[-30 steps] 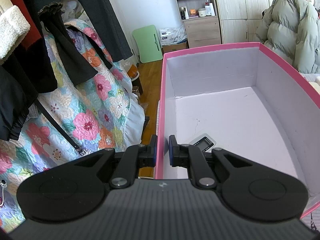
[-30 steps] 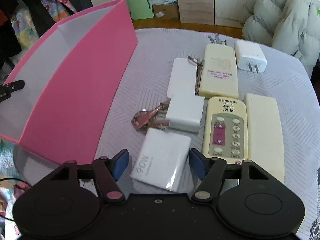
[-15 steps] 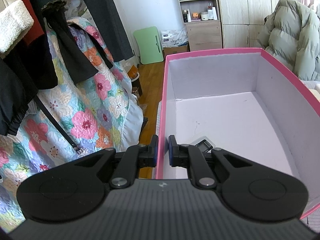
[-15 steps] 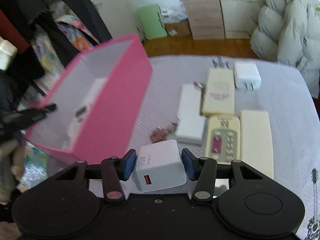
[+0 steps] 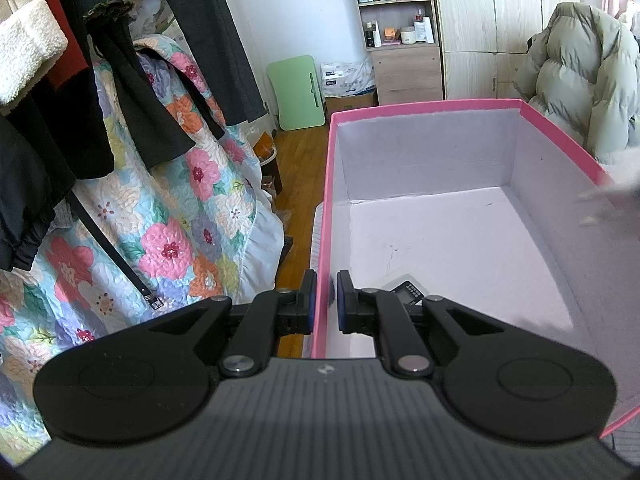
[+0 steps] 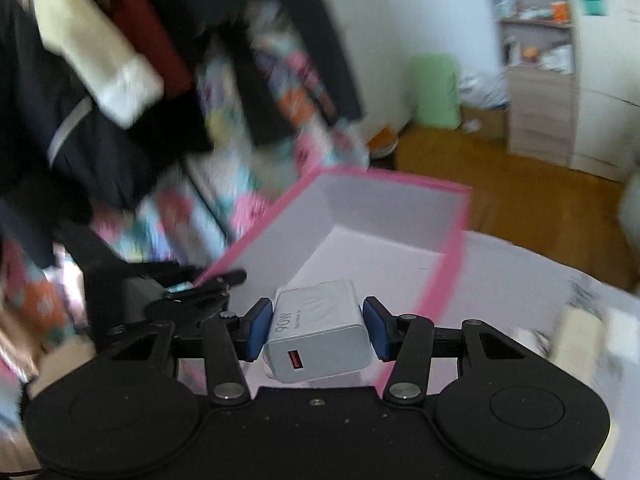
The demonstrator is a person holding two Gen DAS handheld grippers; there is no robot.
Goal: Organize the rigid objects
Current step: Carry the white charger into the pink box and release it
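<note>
Left wrist view: my left tool [image 5: 326, 300] pinches the near wall of the pink box [image 5: 424, 105]. One small keypad device [image 5: 406, 289] lies inside. A floral quilt [image 5: 176, 224] hangs beside it.

Right wrist view: my right tool [image 6: 316, 330] grips one white charger [image 6: 320, 336] above the box's open interior. The surroundings are blurred.

Pink box [image 5: 424, 106]: open top, floor mostly bare; we note a small keypad device [image 5: 406, 288] in the near corner. Left tool [image 5: 326, 300] straddles its near-left wall. Hanging clothes [image 5: 120, 80] crowd the left.
</note>
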